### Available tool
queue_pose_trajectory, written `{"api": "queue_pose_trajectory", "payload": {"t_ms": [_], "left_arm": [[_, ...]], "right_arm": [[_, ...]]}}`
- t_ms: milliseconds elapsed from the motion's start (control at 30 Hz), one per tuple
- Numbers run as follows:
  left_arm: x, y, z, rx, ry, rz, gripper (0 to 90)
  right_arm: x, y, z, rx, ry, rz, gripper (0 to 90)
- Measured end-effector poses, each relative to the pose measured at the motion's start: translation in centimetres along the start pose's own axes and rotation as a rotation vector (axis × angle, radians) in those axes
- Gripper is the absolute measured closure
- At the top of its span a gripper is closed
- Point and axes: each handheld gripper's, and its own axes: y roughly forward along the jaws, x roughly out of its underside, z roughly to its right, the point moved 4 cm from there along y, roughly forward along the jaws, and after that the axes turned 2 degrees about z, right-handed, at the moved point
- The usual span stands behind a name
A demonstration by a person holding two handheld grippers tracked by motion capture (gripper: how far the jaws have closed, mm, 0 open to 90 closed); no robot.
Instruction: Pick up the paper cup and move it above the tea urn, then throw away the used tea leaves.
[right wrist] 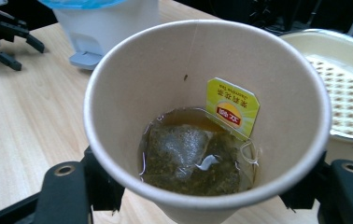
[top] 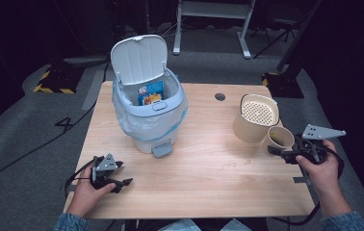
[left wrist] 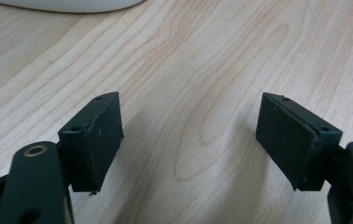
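Wooden table point(top: 209, 178), dark room. Right gripper point(top: 286, 153) clamps the paper cup point(right wrist: 202, 116), teabag point(right wrist: 188, 156) inside, strainer pot point(top: 256, 118) just beside; left gripper point(top: 117, 182) open, idle, well apart.

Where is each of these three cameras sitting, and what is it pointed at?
High view: above the person's side, looking forward and down on the table, open bin, strainer pot; both hands show.
Left gripper view: rides the left gripper, facing bare wood between its open fingers.
Right gripper view: rides the right gripper, looking into the paper cup holding a tea bag.
Shared: high and right gripper views both show cup, bin, pot.
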Motion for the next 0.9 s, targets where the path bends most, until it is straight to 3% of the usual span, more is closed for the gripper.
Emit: {"api": "queue_pose_trajectory", "payload": {"t_ms": [533, 900], "left_arm": [[0.0, 0.1, 0.0, -0.001, 0.0, -0.001, 23.3], [0.0, 0.0, 0.0, -0.001, -0.002, 0.0, 23.3]], "right_arm": [[-4.1, -2.6, 4.8, 0.063, -0.005, 0.044, 31.5], [-6.2, -1.8, 7.8, 0.081, -0.021, 0.009, 31.5]]}}
